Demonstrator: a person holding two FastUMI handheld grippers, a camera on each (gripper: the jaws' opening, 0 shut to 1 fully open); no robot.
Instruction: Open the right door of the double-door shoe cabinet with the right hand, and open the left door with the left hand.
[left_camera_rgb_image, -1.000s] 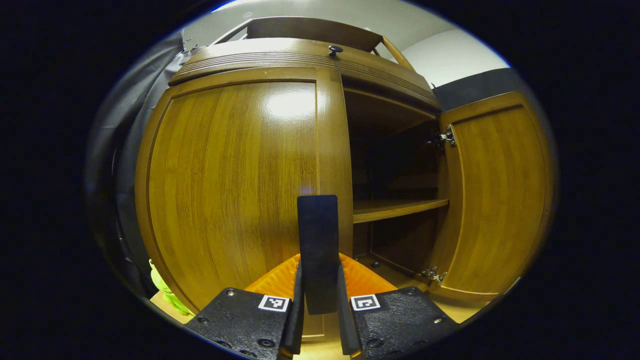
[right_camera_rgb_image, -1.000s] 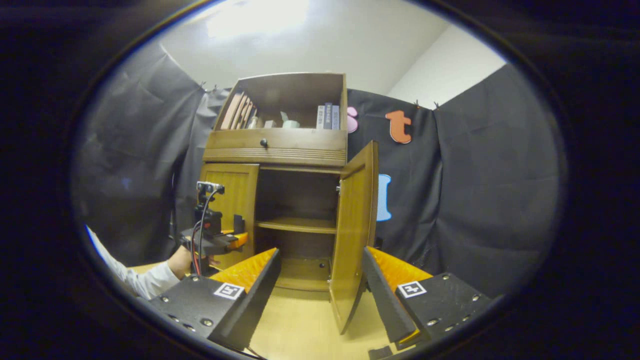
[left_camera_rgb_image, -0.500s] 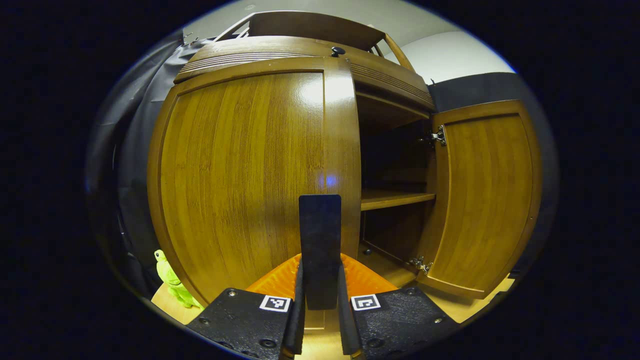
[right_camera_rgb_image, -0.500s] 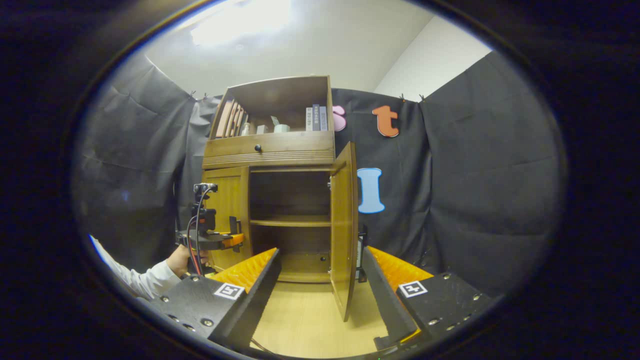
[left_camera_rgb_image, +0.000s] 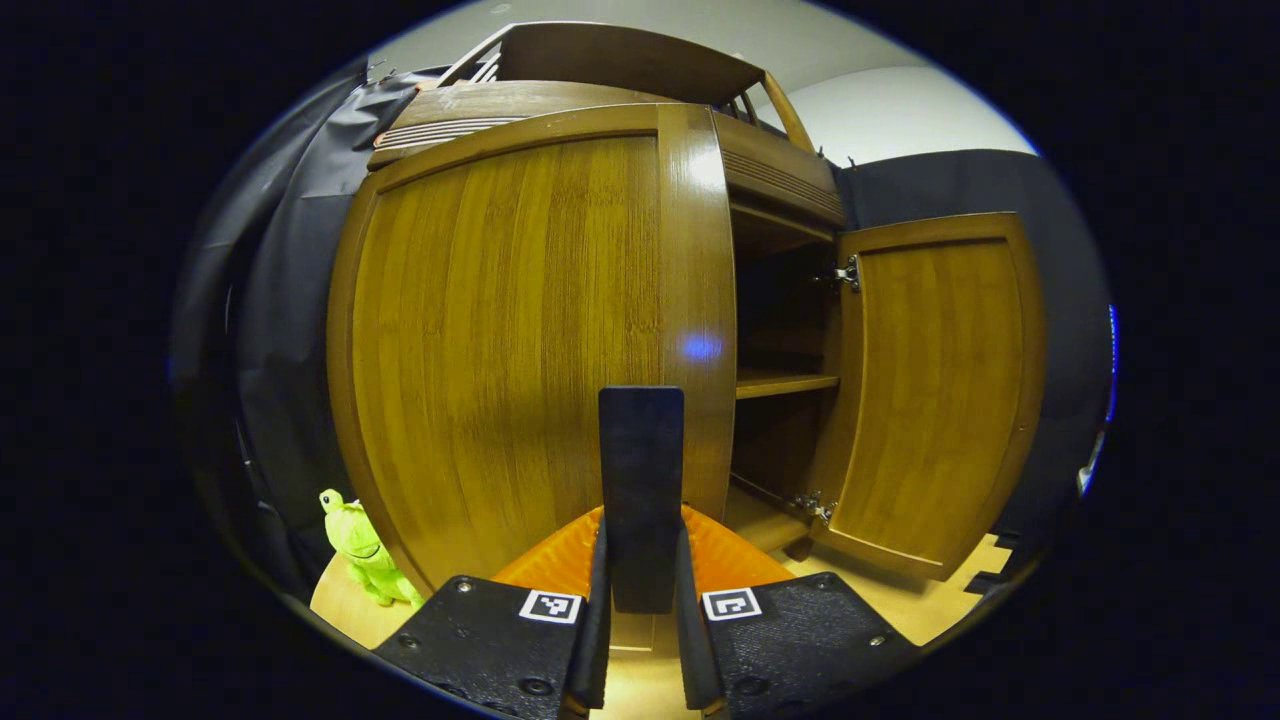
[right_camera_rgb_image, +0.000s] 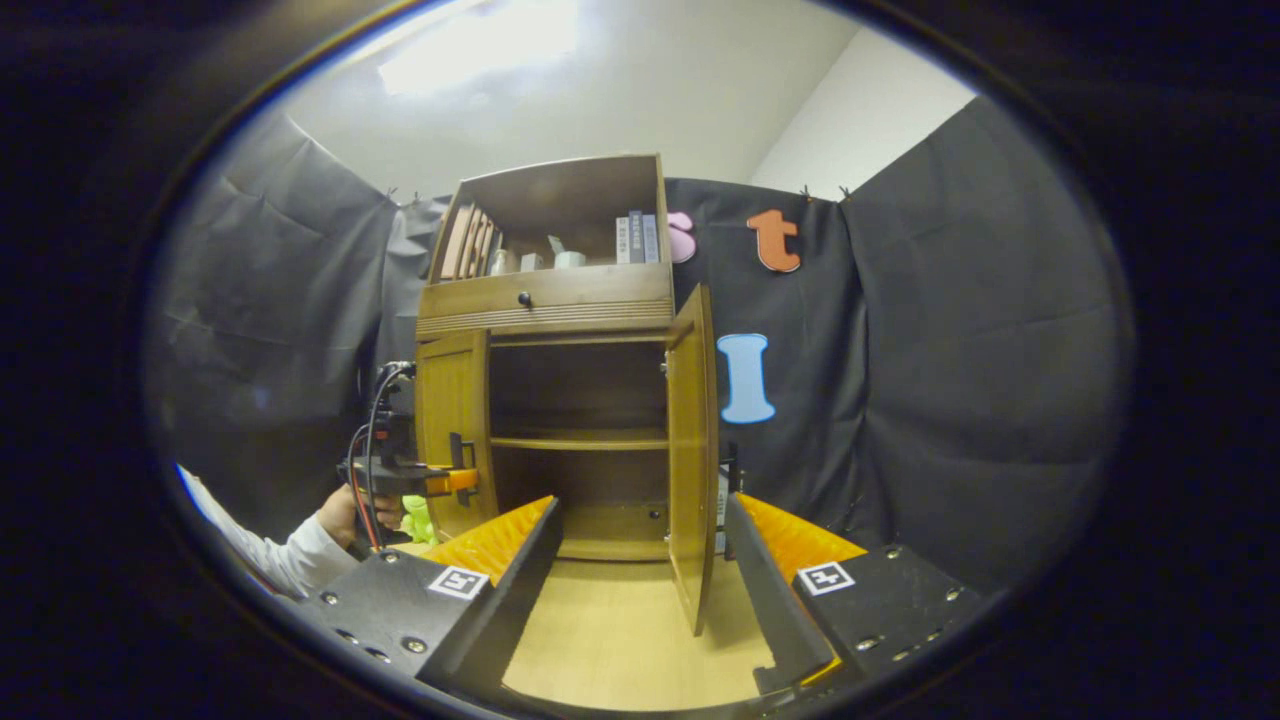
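Left door mid-swing, right door already opened

The left gripper (left_camera_rgb_image: 640, 600) is pinched on the handle (left_camera_rgb_image: 641, 480) of the left door (left_camera_rgb_image: 520, 330), directly ahead, so it can be swung outward. The right gripper (right_camera_rgb_image: 640, 560) is held spread and back, the right door (right_camera_rgb_image: 690, 440) between its fingers, farther off.

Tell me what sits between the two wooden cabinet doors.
In the right gripper view, between the left wooden door and the open right door lies the open cabinet interior with one wooden shelf.
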